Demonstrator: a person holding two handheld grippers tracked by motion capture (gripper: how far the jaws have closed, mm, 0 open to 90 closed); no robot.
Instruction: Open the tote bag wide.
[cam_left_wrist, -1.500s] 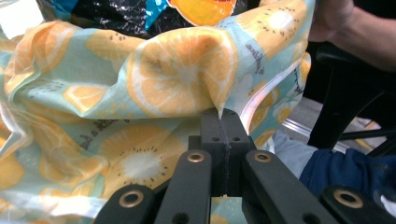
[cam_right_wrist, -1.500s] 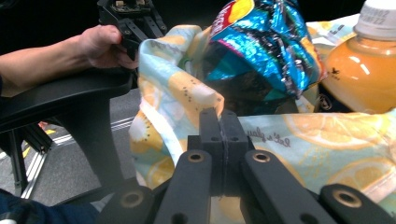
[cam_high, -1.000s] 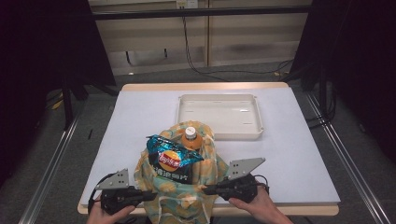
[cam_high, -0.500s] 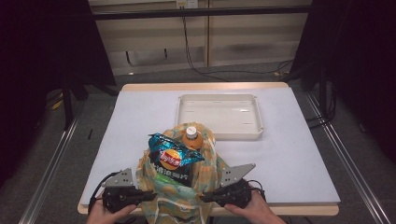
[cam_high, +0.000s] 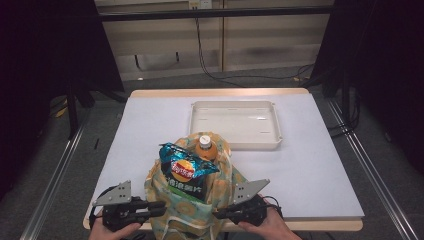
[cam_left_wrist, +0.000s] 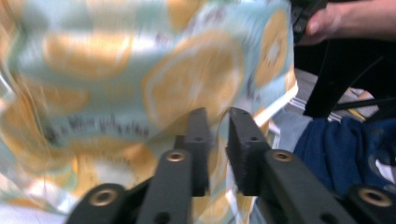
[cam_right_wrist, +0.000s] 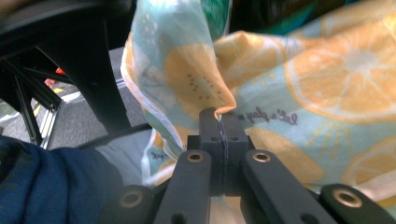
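Bottle (cam_high: 204, 147), chips (cam_high: 184, 172) in bag (cam_high: 226, 176) — tray (cam_high: 235, 124) behind

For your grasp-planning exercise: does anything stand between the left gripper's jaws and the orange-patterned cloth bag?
Nothing visible does. The left gripper has just been opening its jaws, and only a small gap shows between them, right against the orange-patterned cloth bag. The right gripper is shut on the bag's cloth.

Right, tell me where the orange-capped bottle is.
In the high view the bottle stands upright inside the lemon-print bag at the table's near edge, just behind the chip packet and before the white tray.
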